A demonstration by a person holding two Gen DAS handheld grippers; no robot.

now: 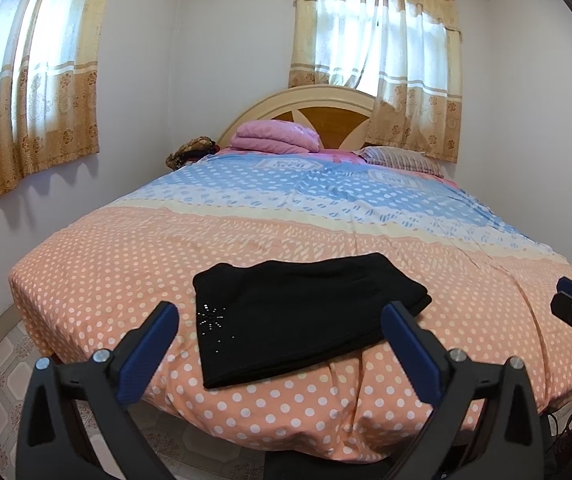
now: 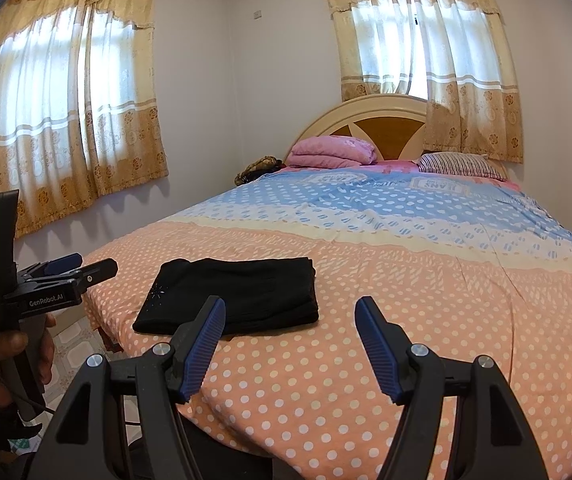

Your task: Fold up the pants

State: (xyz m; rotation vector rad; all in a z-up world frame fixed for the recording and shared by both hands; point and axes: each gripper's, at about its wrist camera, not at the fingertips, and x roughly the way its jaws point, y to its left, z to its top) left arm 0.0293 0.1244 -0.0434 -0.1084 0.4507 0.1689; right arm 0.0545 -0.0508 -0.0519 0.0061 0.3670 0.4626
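Now folded black pants (image 1: 306,312) flat crosswise on bed (image 1: 125,248), both tools (image 1: 281,320) (image 2: 290,312) agape, empty.

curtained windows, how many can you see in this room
2. One curtained window is on the wall left of the bed; the other is behind the headboard. More may lie outside the view.

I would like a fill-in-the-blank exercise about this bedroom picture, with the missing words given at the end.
1. The folded black pants lie on the ____ part of the polka-dot bedspread.
2. The folded pink blanket rests against the ____.
3. The left gripper and the right gripper are both ____, holding nothing.
4. Beside the blanket lies a ____ pillow.

Missing words: orange; headboard; open; striped
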